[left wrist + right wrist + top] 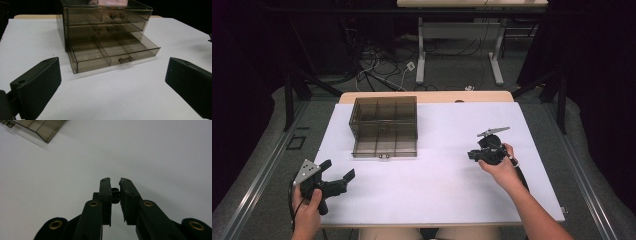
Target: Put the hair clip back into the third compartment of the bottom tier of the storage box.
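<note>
A white tabletop (432, 185) stands over a grey floor strewn with cables. At its far left sits a smoky clear drawer box (384, 120), three drawers high, fronts and knobs facing the person; the bottom drawer (113, 53) is pulled out, its long axis running across the box. The left tongs (339, 172) are spread wide, empty, aimed at the box from well short of it. The right tongs (115, 192) are pressed nearly together, pinching a small black part (115, 195) above bare tabletop, well right of the box. No writing is readable.
</note>
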Demonstrator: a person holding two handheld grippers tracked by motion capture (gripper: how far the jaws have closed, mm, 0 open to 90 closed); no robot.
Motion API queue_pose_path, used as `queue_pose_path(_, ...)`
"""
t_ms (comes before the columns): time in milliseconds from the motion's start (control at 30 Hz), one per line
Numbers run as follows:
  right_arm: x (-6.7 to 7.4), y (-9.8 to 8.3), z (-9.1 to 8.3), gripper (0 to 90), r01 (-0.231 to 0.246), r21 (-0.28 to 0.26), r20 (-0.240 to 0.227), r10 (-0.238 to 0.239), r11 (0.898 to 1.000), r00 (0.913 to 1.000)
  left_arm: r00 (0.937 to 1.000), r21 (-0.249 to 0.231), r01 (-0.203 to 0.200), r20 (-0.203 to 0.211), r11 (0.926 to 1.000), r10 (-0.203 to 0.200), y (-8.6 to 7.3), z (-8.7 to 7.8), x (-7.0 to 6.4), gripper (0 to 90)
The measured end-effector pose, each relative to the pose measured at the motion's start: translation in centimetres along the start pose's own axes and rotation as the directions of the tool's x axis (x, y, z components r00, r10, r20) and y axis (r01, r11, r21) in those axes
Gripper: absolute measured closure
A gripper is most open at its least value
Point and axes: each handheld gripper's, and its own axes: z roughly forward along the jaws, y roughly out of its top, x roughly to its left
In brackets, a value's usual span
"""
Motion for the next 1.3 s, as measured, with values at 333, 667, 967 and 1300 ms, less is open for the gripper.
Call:
queue_pose_path(333,1.1,1.3,0.2,80.3,0.028,-0.021,-0.011,-0.028,0.999,0.9995,1.0000,0.000,0.000,0.000,1.0000,0.000,0.0,0.0,0.0,0.4)
queue_pose_path(667,2.8,2.7,0.6,80.2,0.054,-0.038,-0.030,-0.055,0.998,0.9980,1.0000,-0.002,0.003,0.002,1.0000,-0.003,0.0,0.0,0.0,0.4)
queue_pose_path(967,4.5,3.9,1.0,80.3,0.077,-0.039,-0.045,-0.079,0.996,0.9959,1.0000,-0.002,0.005,0.002,1.0000,-0.005,0.0,0.0,0.0,0.4)
queue_pose_path(1300,6.2,5.1,1.5,80.3,0.094,-0.050,-0.069,-0.098,0.994,0.9928,1.0000,-0.002,-0.001,0.002,1.0000,0.001,0.0,0.1,0.1,0.5)
